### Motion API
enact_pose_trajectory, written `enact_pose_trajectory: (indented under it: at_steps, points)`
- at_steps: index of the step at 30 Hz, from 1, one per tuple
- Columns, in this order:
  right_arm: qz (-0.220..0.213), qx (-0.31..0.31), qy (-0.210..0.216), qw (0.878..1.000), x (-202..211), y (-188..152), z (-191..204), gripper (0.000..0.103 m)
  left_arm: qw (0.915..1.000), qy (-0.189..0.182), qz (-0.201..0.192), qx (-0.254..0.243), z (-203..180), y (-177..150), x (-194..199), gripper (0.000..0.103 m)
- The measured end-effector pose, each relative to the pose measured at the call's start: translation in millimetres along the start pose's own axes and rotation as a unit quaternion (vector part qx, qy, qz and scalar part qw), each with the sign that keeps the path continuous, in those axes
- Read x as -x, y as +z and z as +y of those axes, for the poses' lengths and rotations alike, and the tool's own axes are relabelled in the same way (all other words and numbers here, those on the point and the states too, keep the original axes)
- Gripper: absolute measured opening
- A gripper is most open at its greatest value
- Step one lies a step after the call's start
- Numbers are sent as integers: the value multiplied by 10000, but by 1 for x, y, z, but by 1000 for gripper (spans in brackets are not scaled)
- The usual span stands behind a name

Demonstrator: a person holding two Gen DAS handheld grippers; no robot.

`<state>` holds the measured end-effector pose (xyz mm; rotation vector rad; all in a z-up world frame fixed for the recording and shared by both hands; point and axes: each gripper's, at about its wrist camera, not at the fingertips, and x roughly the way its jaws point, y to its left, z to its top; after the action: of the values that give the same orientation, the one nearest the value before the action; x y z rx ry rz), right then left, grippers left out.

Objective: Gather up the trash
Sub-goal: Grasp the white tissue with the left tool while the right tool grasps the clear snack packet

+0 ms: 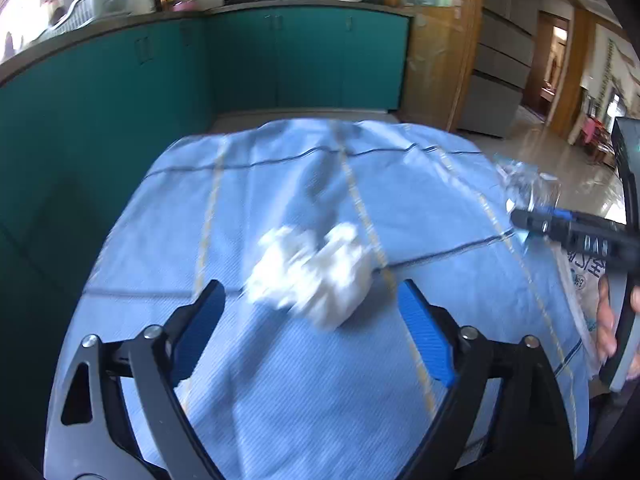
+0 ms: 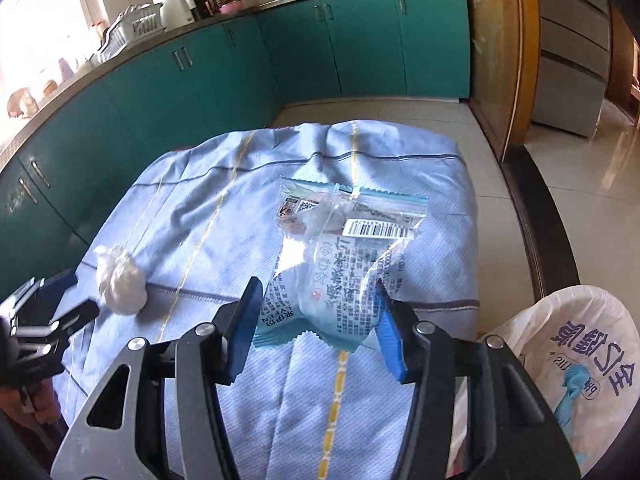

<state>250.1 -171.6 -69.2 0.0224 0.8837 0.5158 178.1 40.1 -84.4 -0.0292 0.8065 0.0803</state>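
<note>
A crumpled white tissue [image 1: 308,272] lies on the blue cloth [image 1: 280,380], just ahead of my left gripper [image 1: 310,292]. That gripper is open wide and its pads do not touch the tissue. My right gripper [image 2: 316,286] is shut on the lower part of a clear plastic wrapper [image 2: 344,240] with blue edges and a barcode, held above the cloth [image 2: 200,220]. In the right wrist view the tissue [image 2: 120,280] sits at the left, close to the left gripper [image 2: 84,290]. In the left wrist view the right gripper [image 1: 520,220] and wrapper [image 1: 528,188] show at the right edge.
A white plastic bag [image 2: 580,344] with blue print stands open at the lower right, beside the cloth's edge; a hand [image 1: 604,320] is by it. Teal kitchen cabinets [image 2: 360,48] run behind and to the left. Tiled floor [image 2: 580,200] lies to the right.
</note>
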Motion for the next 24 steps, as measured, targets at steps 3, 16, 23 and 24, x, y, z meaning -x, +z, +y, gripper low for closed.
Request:
enact_pose_trajectory:
  at_steps: [3, 16, 23, 24]
  points:
    - [8, 43, -13, 10000, 0, -6, 5, 53, 9992, 44, 36, -394, -22, 9, -18, 83]
    - [-138, 250, -336, 9990, 12, -32, 17, 53, 9996, 101, 18, -255, -15, 4, -9, 17]
    - [-135, 220, -334, 9991, 12, -39, 21, 53, 9996, -123, 176, -156, -13, 2, -25, 63]
    - [-135, 206, -338, 9991, 12, -39, 20, 53, 9996, -89, 162, -200, -15, 1, -27, 64]
